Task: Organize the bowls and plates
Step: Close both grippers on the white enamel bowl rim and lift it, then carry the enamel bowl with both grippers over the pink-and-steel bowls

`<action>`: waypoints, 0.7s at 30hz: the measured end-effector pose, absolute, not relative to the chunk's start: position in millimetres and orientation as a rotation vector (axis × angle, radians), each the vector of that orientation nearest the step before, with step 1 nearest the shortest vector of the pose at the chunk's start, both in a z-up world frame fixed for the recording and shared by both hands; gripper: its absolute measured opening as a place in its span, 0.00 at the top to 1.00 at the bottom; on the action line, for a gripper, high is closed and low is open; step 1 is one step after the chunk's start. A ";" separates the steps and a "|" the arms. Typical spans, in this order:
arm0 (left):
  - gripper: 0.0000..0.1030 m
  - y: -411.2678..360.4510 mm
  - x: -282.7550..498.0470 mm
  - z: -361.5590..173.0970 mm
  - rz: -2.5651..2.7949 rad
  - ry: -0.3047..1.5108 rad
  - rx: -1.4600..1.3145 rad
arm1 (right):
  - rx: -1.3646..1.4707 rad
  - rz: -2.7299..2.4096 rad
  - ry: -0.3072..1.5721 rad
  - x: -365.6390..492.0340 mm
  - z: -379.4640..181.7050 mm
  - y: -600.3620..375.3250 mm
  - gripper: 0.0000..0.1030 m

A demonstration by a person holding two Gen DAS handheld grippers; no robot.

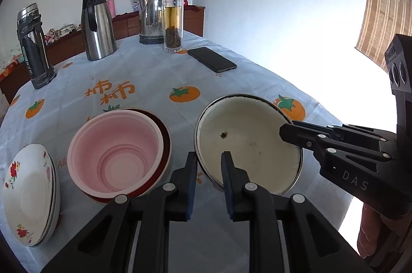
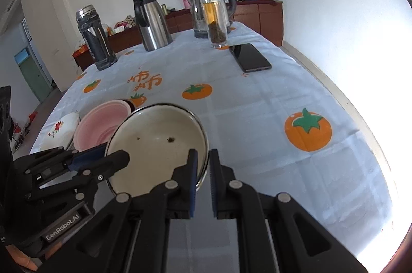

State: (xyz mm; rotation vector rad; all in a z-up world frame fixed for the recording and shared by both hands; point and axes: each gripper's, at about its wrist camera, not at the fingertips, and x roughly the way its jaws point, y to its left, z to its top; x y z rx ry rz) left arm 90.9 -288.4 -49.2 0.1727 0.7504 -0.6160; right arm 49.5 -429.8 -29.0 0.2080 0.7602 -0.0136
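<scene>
A white enamel bowl [image 1: 247, 141] [image 2: 159, 144] with a dark rim and a few brown specks inside is held tilted above the tablecloth by both grippers. My left gripper [image 1: 209, 159] [image 2: 113, 153] is shut on its left rim. My right gripper [image 2: 203, 157] [image 1: 285, 130] is shut on the opposite rim. Left of it, a pink bowl [image 1: 116, 154] [image 2: 103, 123] sits nested in a dark red bowl [image 1: 166, 144]. A stack of white floral plates [image 1: 28, 193] [image 2: 61, 128] lies at the far left.
At the far end of the table [image 2: 257, 118] stand a dark thermos [image 1: 34, 46], a steel carafe [image 1: 97, 28], a kettle [image 1: 150, 15] and a glass tea bottle [image 1: 173, 20]. A black phone [image 1: 211, 59] lies near them. The table's right edge runs close by.
</scene>
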 end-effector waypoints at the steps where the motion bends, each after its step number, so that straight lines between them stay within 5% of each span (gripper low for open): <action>1: 0.79 -286.1 91.1 -46.8 -0.615 0.746 0.169 | 0.204 -0.012 0.757 49.9 -26.1 -427.7 0.91; 21: 0.79 -244.1 96.3 -16.6 -0.550 0.665 0.121 | 0.113 0.032 0.715 70.8 6.6 -382.2 0.91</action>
